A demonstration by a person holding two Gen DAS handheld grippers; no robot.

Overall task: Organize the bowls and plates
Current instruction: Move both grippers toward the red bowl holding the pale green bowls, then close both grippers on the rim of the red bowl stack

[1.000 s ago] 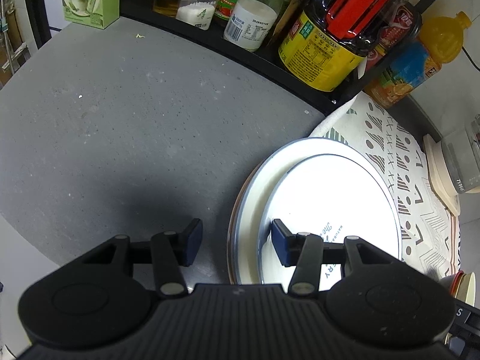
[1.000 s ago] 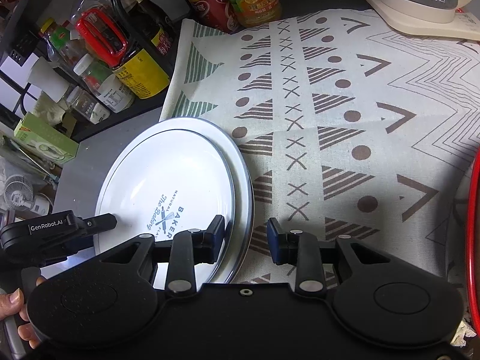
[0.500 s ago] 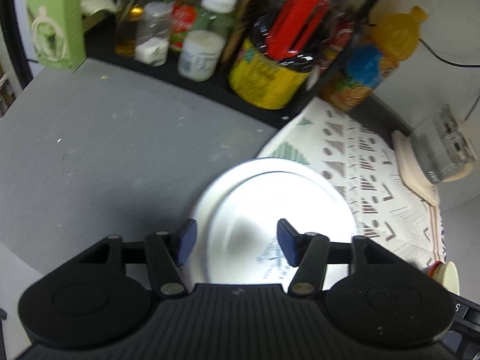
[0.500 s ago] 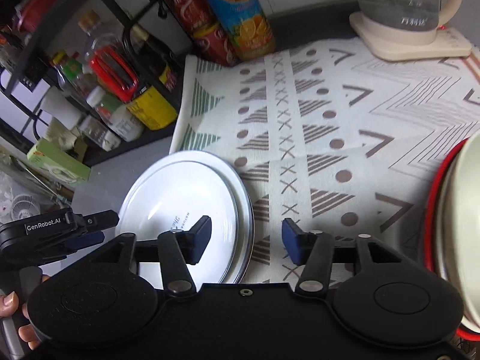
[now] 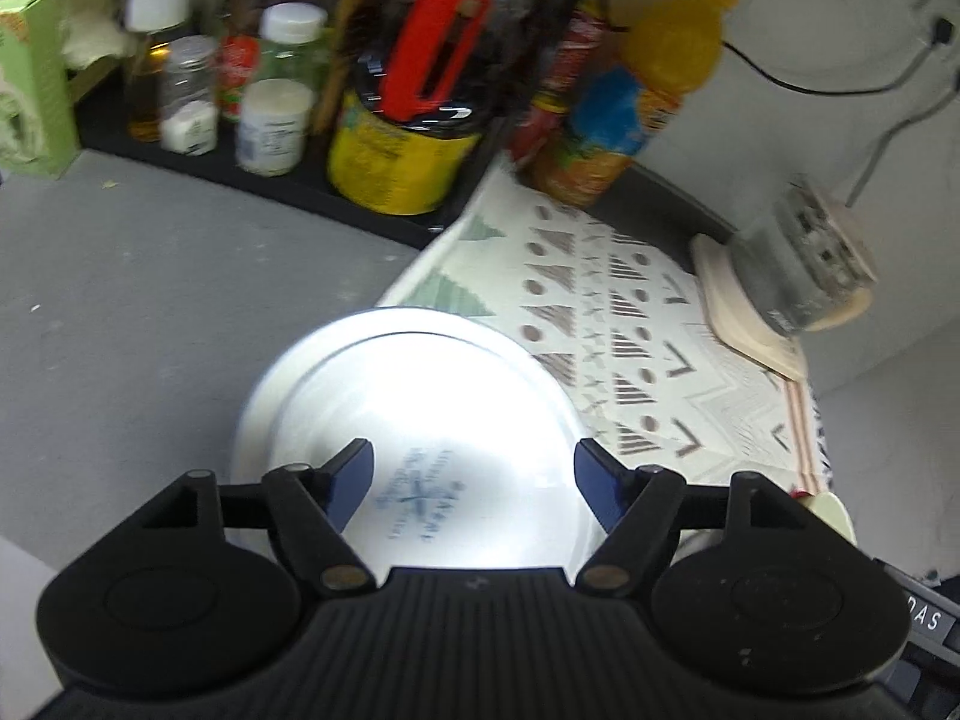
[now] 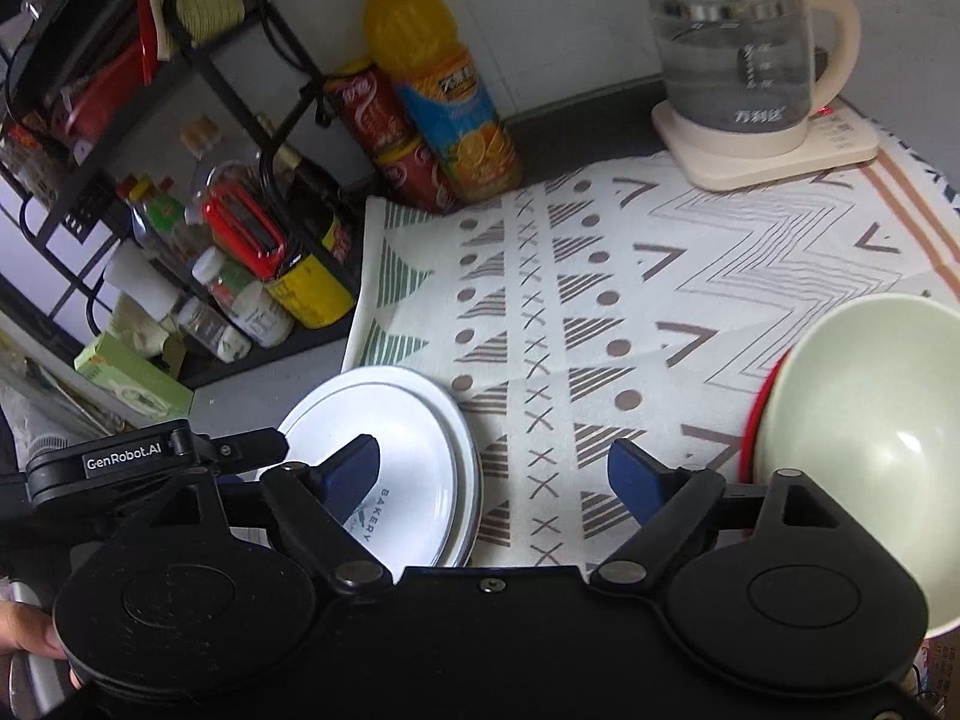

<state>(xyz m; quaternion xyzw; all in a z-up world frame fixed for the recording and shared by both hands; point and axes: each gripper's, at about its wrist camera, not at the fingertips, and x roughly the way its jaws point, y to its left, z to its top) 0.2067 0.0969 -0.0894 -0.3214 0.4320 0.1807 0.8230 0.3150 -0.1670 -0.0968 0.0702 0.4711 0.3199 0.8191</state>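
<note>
left wrist view blurred, plates [image 5: 420, 414] glare-washed, bowl [image 6: 864, 420] cut off

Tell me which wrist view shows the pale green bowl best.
The right wrist view: the pale green bowl sits at the right, its inside and rim clear, on something red. The left wrist view catches only a pale sliver at its right edge, behind the claw body.
</note>
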